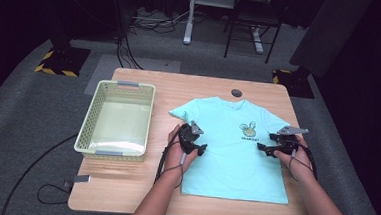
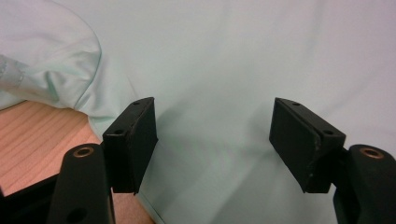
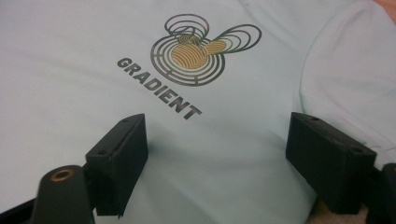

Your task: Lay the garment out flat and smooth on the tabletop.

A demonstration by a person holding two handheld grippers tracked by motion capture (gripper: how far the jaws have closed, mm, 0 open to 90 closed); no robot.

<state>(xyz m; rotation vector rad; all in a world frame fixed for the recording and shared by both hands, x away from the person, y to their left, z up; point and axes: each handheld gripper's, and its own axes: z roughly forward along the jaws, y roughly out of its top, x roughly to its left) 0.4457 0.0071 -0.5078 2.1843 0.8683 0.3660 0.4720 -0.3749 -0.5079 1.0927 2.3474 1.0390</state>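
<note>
Wooden tabletop point(image 1: 123, 183): the mint T-shirt point(image 1: 230, 160) lies flat and unfolded beside an empty basket point(image 1: 89, 126). Left tool point(image 1: 202, 149) and right tool point(image 1: 262, 147) hover wide open at its sides; seemingly nothing is started.

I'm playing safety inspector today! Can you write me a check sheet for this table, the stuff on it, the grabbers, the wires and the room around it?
Surface: wooden table, bare at the front left.
Job's things: light blue T-shirt lying flat, print facing up, reading GRADIENT; pale green plastic basket beside it, nothing in it.
Clutter: small dark round disc on the tabletop behind the collar.
Grippers: left hand-held gripper at the shirt's left edge, jaws open; right hand-held gripper at its right edge, jaws open. Neither pinches cloth.
Cables: one trails from each gripper; more lie on the floor.
Surroundings: grey carpet, chair, yellow-black striped stand bases.
</note>
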